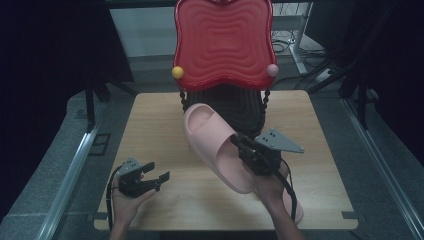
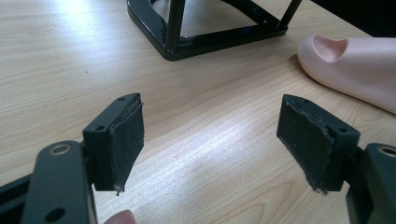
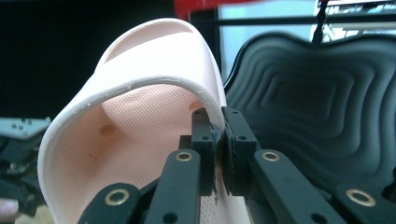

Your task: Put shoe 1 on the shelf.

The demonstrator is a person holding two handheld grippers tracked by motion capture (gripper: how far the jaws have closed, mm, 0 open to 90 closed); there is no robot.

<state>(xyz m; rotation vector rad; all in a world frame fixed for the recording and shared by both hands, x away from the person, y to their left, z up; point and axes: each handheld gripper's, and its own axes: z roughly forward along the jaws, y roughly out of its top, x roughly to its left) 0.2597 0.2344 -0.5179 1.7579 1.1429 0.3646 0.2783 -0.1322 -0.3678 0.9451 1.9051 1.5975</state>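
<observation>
High view shows the right gripper [image 1: 239, 143] pinching the strap of a pink slipper [image 1: 215, 142] and holding it tipped up over the wooden table [image 1: 150, 130], just in front of the black shoe rack [image 1: 245, 107]. Right gripper view shows both pads [image 3: 206, 140] squeezed tight on the strap edge. Down by the near left corner, the left gripper [image 1: 159, 171] has its jaws wide apart with nothing between them.

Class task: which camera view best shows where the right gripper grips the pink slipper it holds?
The right gripper view: the right gripper pinches the edge of the pink slipper strap close up. The high view shows the whole slipper tilted above the table, grip point hidden. The left gripper view shows another slipper lying flat.
</observation>
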